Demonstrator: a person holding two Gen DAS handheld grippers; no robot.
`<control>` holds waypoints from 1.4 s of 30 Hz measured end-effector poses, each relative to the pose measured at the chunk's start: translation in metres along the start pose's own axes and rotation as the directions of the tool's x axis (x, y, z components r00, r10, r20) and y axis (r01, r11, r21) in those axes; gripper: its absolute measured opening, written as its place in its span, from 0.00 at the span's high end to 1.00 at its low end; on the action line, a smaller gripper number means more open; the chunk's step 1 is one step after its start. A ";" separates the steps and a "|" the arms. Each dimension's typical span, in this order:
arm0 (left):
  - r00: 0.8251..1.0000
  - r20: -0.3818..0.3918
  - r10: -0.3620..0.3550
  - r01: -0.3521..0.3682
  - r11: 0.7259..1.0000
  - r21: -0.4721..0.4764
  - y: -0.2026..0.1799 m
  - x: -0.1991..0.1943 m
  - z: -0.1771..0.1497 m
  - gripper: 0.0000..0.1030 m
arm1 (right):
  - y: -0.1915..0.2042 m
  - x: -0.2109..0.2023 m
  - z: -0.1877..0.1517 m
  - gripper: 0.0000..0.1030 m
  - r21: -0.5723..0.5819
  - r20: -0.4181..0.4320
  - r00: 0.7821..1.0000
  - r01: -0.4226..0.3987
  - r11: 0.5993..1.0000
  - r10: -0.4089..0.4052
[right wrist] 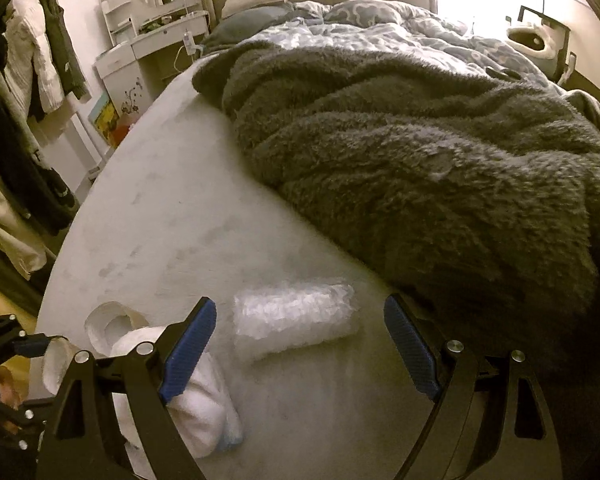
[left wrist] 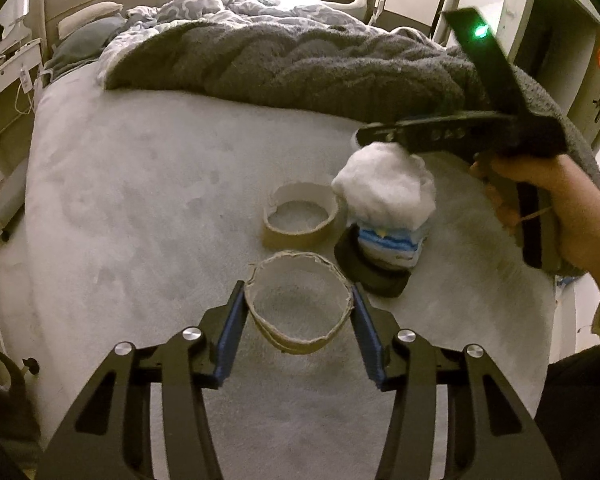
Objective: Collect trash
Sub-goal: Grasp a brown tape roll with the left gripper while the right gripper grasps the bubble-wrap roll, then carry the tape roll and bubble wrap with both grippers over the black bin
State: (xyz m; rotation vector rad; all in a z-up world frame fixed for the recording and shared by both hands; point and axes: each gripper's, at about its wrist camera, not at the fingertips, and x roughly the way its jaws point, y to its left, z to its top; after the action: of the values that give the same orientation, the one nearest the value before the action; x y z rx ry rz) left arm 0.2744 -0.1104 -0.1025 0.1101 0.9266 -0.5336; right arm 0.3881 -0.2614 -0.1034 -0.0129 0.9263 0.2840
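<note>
In the left wrist view my left gripper [left wrist: 298, 304] is closed on a torn cardboard tape ring [left wrist: 298, 308], one blue pad on each side of it. A second cardboard ring [left wrist: 300, 216] lies on the bed beyond it. To its right a crumpled white wrapper [left wrist: 386, 192] sits on a blue-and-white packet [left wrist: 392, 246] and a black lid [left wrist: 374, 276]. The right gripper body [left wrist: 460, 132] hovers over that pile. In the right wrist view my right gripper [right wrist: 300, 344] is open and empty, with a roll of bubble wrap [right wrist: 296, 320] between its fingers on the bed.
A thick grey blanket [right wrist: 420, 152] covers the far and right part of the bed [left wrist: 140, 200]. A white wrapper bundle [right wrist: 204, 408] and cardboard ring [right wrist: 108, 324] lie at lower left. A dresser [right wrist: 152, 48] and hanging clothes [right wrist: 28, 120] stand left of the bed.
</note>
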 end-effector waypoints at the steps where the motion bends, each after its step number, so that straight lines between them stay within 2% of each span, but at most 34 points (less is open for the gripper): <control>1: 1.000 0.003 -0.001 0.001 1.000 0.000 0.000 -0.001 0.001 0.48 | 0.000 0.002 0.001 0.16 0.001 -0.004 1.000 0.000 1.000 0.000; 15: 0.999 0.039 0.038 -0.037 0.999 -0.023 0.018 -0.024 -0.006 0.48 | 0.010 0.020 0.006 0.38 0.004 -0.079 0.996 0.041 0.999 -0.041; 20: 0.997 0.048 0.054 -0.053 0.998 -0.029 0.028 -0.034 -0.012 0.48 | 0.017 0.015 0.013 0.39 0.005 -0.058 0.996 0.065 0.998 -0.065; 27: 0.995 0.060 0.076 -0.073 0.996 -0.055 0.039 -0.050 -0.021 0.48 | 0.037 -0.007 0.028 0.39 0.000 0.045 0.997 0.059 0.998 -0.059; 33: 0.992 0.058 0.110 -0.107 0.993 -0.051 0.045 -0.058 -0.026 0.48 | 0.058 -0.010 0.031 0.39 -0.036 0.061 0.997 0.042 0.998 -0.040; 42: 0.989 0.050 0.141 -0.137 0.987 -0.081 0.059 -0.064 -0.039 0.49 | 0.089 -0.021 0.016 0.39 -0.061 0.065 0.998 0.000 0.998 0.003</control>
State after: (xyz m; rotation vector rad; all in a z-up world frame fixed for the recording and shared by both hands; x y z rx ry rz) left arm 0.2430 -0.0222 -0.0834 0.0885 0.8769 -0.3695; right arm 0.3670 -0.1790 -0.0671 -0.0584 0.8524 0.3121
